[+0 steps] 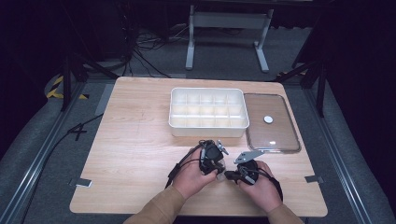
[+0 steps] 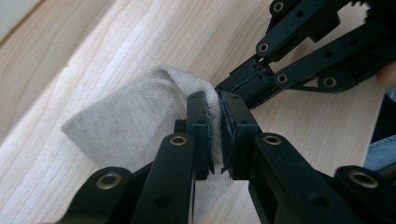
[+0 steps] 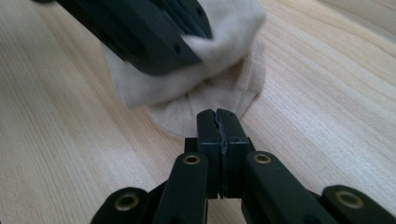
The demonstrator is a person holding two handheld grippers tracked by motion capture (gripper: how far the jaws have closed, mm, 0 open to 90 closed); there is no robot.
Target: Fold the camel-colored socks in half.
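Observation:
A small pale cloth (image 2: 126,126), ribbed like a sock, lies on the wooden table (image 1: 135,154) near its front middle. My left gripper (image 2: 217,121) is shut on a bunched fold of it and lifts that part a little. My right gripper (image 3: 217,114) is shut, its tips low against the cloth's (image 3: 219,91) rounded edge. I cannot tell whether any fabric is pinched there. In the high view the left gripper (image 1: 217,165) and the right gripper (image 1: 229,175) meet tip to tip, with the cloth mostly hidden under them.
A white divided box (image 1: 208,112) stands at the middle back of the table. Its clear lid (image 1: 272,122), with a white knob, lies flat to the right of it. Bare wood spreads to the left. A metal stand (image 1: 229,35) sits beyond the table.

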